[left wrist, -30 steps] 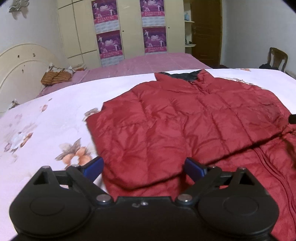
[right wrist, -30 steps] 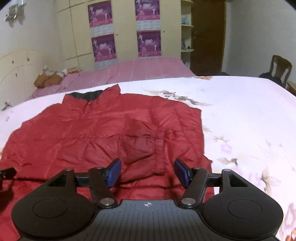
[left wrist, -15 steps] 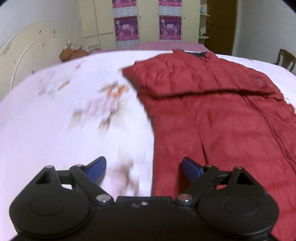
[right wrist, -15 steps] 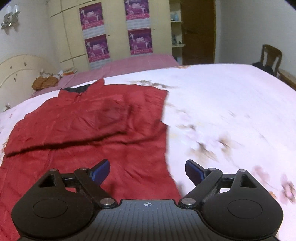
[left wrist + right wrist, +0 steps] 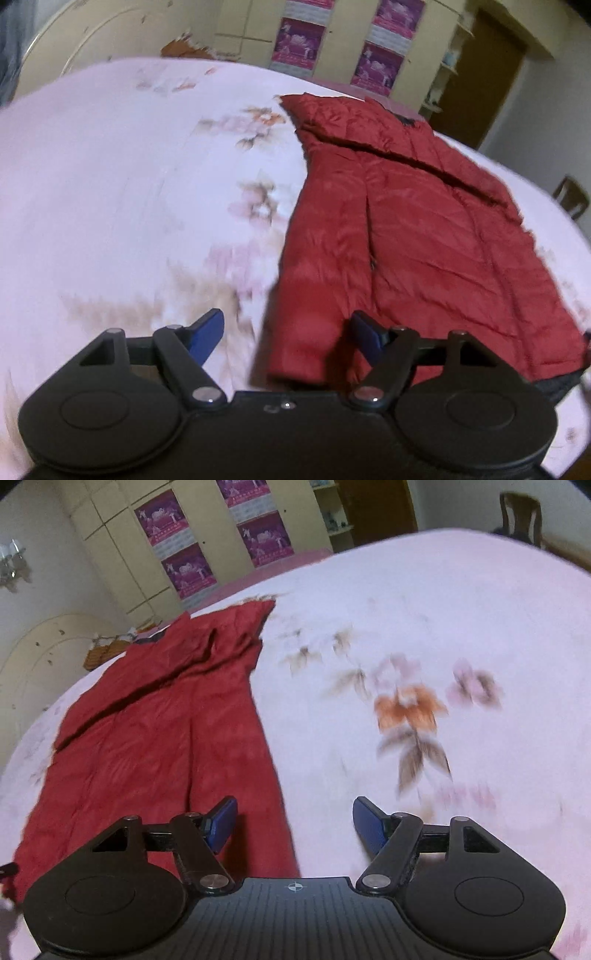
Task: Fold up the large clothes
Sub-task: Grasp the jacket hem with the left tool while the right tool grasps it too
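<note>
A red quilted jacket (image 5: 413,236) lies flat on the flowered pale-pink bedspread (image 5: 110,206), both sleeves folded across its chest. My left gripper (image 5: 286,336) hovers over the jacket's near left hem corner, the corner lying between its blue pads without contact; the jaws are closing. In the right wrist view the same jacket (image 5: 155,731) runs up the left half. My right gripper (image 5: 293,825) stands over the jacket's near right edge, jaws closing, pads apart and touching nothing.
A cream headboard (image 5: 40,657) and a small basket (image 5: 105,653) sit at the bed's far end. Behind are a poster-covered wardrobe (image 5: 207,550), a brown door (image 5: 476,81) and a wooden chair (image 5: 521,511).
Both grippers have drawn back from the folded sleeves toward the jacket's hem, the left to its left corner, the right to its right edge. Both views have rolled.
</note>
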`<state>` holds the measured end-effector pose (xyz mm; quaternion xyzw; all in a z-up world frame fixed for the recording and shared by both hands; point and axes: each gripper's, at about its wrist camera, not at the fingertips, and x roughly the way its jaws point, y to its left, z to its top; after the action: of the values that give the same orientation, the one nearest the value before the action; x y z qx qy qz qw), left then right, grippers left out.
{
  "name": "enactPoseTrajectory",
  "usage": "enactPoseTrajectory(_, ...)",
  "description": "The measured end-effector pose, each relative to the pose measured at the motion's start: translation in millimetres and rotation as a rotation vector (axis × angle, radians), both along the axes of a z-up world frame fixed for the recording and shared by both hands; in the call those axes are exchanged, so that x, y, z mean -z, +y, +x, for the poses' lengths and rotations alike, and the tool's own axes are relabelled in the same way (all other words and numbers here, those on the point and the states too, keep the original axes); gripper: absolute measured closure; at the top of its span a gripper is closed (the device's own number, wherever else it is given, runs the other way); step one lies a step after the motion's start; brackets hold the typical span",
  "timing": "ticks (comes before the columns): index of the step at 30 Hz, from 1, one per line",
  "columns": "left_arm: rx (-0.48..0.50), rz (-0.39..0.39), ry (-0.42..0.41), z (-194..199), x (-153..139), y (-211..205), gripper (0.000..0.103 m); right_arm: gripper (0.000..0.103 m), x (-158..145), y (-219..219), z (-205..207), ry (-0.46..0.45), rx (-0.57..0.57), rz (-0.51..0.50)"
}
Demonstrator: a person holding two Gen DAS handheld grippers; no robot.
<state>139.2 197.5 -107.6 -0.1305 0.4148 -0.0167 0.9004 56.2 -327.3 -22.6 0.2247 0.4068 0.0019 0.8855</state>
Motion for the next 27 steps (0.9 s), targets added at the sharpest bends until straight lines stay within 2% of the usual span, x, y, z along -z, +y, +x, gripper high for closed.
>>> enactPoseTrajectory(5,-0.035,-0.286,-0.017,-24.9,8.7,18.3,0.037,0.034,4.6,-0.1,-34.7,-0.009,-0.026,0.108)
enactPoseTrajectory(10,-0.021,-0.4,-0.048,-9.1,22.1,24.7,0.037,0.034,11.2,-7.8,-33.3,-0.025,-0.004,0.293)
enactPoseTrajectory(12,-0.016,-0.446,-0.044,2.5,24.3,28.1,0.04,0.052,16.1,-13.5,-22.5,-0.02,0.015,0.357)
enactPoseTrajectory(13,-0.01,-0.459,-0.038,8.1,24.7,28.6,0.042,0.059,19.7,-16.2,-18.3,-0.013,0.025,0.389)
enactPoseTrajectory(14,0.005,-0.468,-0.028,13.9,25.5,27.6,0.042,0.06,23.3,-19.3,-14.0,-0.013,0.031,0.425)
enactPoseTrajectory(16,0.048,-0.462,-0.014,24.5,25.4,23.5,0.042,0.06,26.2,-24.2,-6.4,-0.015,0.027,0.464)
enactPoseTrajectory(18,0.142,-0.451,0.006,31.8,24.6,14.5,0.042,0.06,27.5,-26.4,2.6,-0.007,-0.014,0.487)
enactPoseTrajectory(20,0.173,-0.391,0.009,34.1,23.8,6.5,0.05,0.06,27.9,-27.0,9.4,0.009,-0.073,0.499)
enactPoseTrajectory(21,0.169,-0.373,0.013,34.2,23.5,5.5,0.064,0.06,27.9,-26.6,11.5,0.015,-0.1,0.495)
enactPoseTrajectory(22,0.15,-0.359,0.02,34.0,24.1,6.0,0.086,0.061,26.6,-26.5,13.3,0.018,-0.121,0.486)
enactPoseTrajectory(23,0.127,-0.36,0.023,32.7,25.8,8.2,0.089,0.086,25.8,-26.5,14.5,0.018,-0.138,0.473)
enactPoseTrajectory(24,0.112,-0.378,0.01,29.9,26.6,10.2,0.092,0.096,27.4,-26.6,16.3,0.032,-0.154,0.472)
enactPoseTrajectory(27,0.092,-0.392,-0.07,15.0,19.4,7.7,0.095,0.096,25.0,-28.8,11.1,0.008,-0.145,0.464)
